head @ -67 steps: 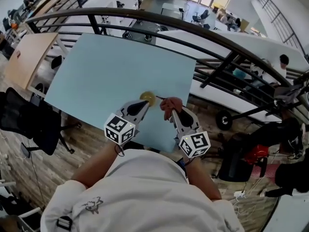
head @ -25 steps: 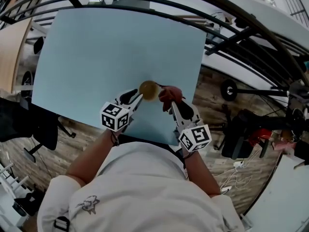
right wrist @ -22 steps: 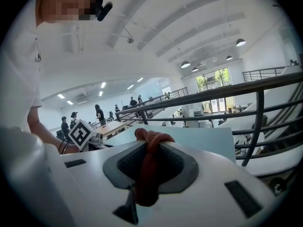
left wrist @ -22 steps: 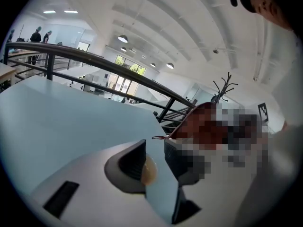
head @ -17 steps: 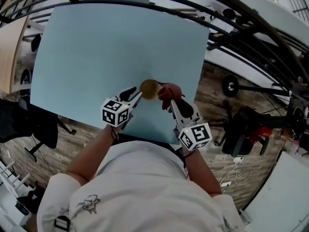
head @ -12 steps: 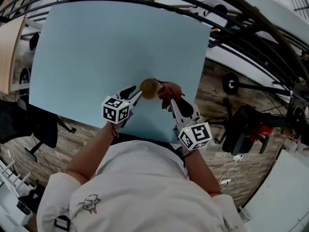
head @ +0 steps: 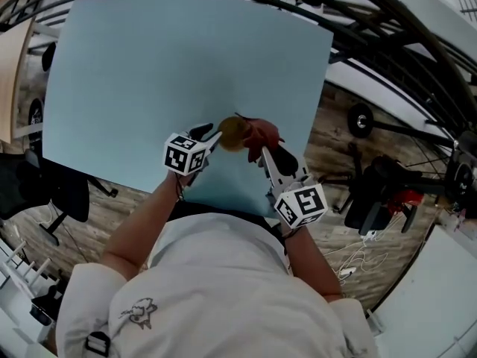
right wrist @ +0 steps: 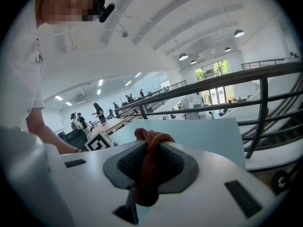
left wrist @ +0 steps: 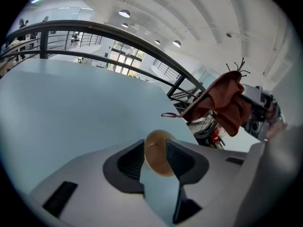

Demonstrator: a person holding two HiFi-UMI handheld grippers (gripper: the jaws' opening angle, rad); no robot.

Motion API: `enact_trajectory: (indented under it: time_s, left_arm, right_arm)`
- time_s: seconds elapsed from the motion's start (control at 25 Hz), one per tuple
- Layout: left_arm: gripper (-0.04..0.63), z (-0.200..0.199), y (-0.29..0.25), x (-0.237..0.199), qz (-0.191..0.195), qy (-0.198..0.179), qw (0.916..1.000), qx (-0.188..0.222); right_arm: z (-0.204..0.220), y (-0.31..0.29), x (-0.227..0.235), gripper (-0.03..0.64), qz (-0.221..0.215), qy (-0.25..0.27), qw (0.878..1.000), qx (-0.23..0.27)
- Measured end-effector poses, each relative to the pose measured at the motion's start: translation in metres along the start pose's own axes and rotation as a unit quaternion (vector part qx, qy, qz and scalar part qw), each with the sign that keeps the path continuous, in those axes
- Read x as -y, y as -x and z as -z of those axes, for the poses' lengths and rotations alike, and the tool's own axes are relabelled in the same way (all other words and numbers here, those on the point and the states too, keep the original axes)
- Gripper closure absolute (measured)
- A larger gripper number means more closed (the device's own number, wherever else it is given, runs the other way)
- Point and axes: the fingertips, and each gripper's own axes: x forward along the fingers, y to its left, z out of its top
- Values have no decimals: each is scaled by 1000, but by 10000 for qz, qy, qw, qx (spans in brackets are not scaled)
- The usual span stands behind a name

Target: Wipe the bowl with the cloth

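Observation:
A small tan bowl [head: 232, 133] [left wrist: 158, 152] lies tilted on its side between the pads of my left gripper [head: 217, 137] [left wrist: 155, 149], low over the pale blue table [head: 149, 73]. The left jaws have just been opening wider, and the bowl still touches both pads. My right gripper [head: 262, 149] [right wrist: 149, 150] is shut on a bunched red cloth [head: 258, 132] [right wrist: 149, 167]. In the head view the cloth sits right beside the bowl, at its right edge. In the left gripper view the cloth [left wrist: 222, 105] hangs above and to the right of the bowl.
The table's near edge runs just under both hands. A dark curved railing [head: 387, 28] borders the far and right sides. An office chair [head: 45, 192] stands at the left, with wooden floor and dark equipment [head: 380, 192] at the right.
The left gripper has sunk toward the table with the bowl and tipped further down. The right gripper with the cloth has come down a little alongside it.

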Motion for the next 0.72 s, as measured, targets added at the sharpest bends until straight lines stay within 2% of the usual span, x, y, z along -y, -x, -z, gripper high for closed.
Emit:
enact_trajectory:
  time_s: [0.32,0.72]
  left_arm:
    - [448,27,-26,-12,-21,49,9982,-592]
    - [454,38,-44,-18,-5,241,9957,-894]
  right_arm:
    - [3,-7,5,540,-8,-47,10000,-55]
    - [11,-9,11,540,20,-144,9998,-142]
